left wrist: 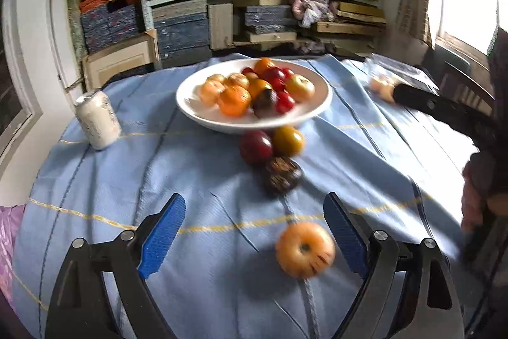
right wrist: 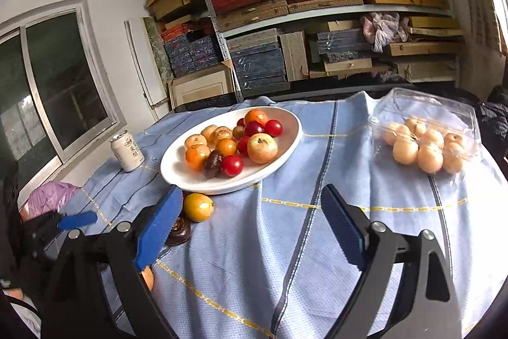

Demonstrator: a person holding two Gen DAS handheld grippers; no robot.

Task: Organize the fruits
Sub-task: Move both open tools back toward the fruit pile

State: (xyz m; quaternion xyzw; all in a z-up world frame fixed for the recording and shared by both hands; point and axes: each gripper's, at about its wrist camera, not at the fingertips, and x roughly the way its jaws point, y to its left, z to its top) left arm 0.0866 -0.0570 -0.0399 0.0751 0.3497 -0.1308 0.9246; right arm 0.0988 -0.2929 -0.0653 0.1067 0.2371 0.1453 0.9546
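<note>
On the far left of the blue-clothed surface (right wrist: 285, 243) stands a white drinks can (right wrist: 127, 151), upright, with dark Chinese characters printed on its side, too small to read with certainty. Beside it to the right sits a white plate (right wrist: 287, 145) heaped with oranges, red fruits, a dark one and a pale apple (right wrist: 262, 147). Just below the plate's near rim lie a dark red fruit (left wrist: 256, 146) and a yellow fruit (left wrist: 288, 141), touching, with a brown wrinkled fruit (left wrist: 282, 174) beside them. Nearer the left tongs (left wrist: 254, 231), whose blue pads stand wide apart and grip nothing, an orange-yellow apple (left wrist: 304, 249) lies between them, close to the right pad. The right tongs (right wrist: 250, 227) are likewise spread and bare. Far right, a clear plastic box (right wrist: 397, 104) holds pale peach-coloured fruits (right wrist: 430, 157).
</note>
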